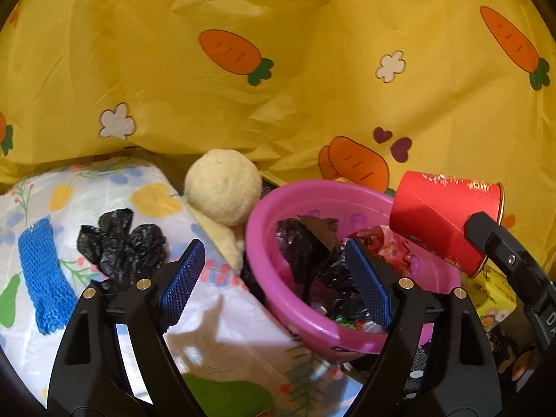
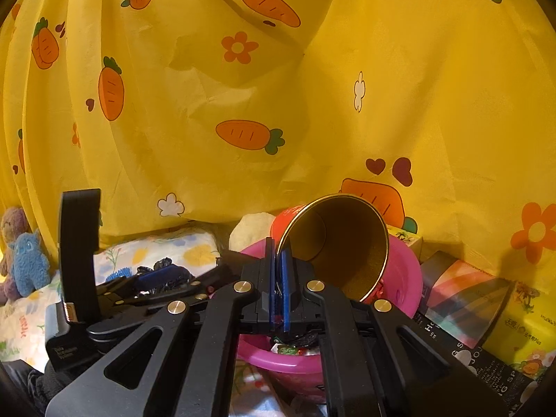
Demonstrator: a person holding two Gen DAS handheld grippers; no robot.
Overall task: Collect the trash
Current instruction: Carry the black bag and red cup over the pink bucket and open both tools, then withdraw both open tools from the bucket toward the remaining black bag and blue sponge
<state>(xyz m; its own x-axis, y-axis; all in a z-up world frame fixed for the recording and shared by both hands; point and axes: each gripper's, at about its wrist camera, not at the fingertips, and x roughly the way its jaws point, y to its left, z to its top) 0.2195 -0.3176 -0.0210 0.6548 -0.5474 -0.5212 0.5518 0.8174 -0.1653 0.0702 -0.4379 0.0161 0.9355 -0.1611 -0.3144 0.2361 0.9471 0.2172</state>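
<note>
Clutter packs the surface w/ little free room. Pink basin (image 1: 278, 299) sits at the right edge of the floral sheet (image 1: 104, 194), already holding black plastic, a brown scrap and red wrappers. Behind everything a yellow carrot-print cloth (image 1: 278, 104) hangs as a backdrop, closing off the far side.

Left gripper (image 1: 274, 278) has its jaws spread wide, nothing between the pads; one blue finger (image 1: 182, 278) is over the sheet, the other over the basin's inside, so it straddles the basin's near-left rim. Open sheet lies just below and between the fingers, the only bare patch.

Trash still on the sheet: crumpled black bag (image 1: 121, 243) just left of the left finger, blue mesh net (image 1: 43, 274) further left near the sheet's left edge. Cream ball (image 1: 222, 187) rests at the back, touching the basin's far-left rim.

Right gripper (image 2: 279, 290) is clamped tight on the rim of a red can (image 1: 441, 219), gold inside, tilted w/ its mouth toward the right wrist cam, bottom end over the basin's right rim. Can has gold print, too blurred to read.

Right of the basin, boxes crowd the edge: rainbow-striped box (image 2: 462, 295), yellow tissue pack (image 2: 524, 330) w/ print too small to read, black box showing partial white letters. Plush toys (image 2: 24, 260) sit at the far left by the cloth.
</note>
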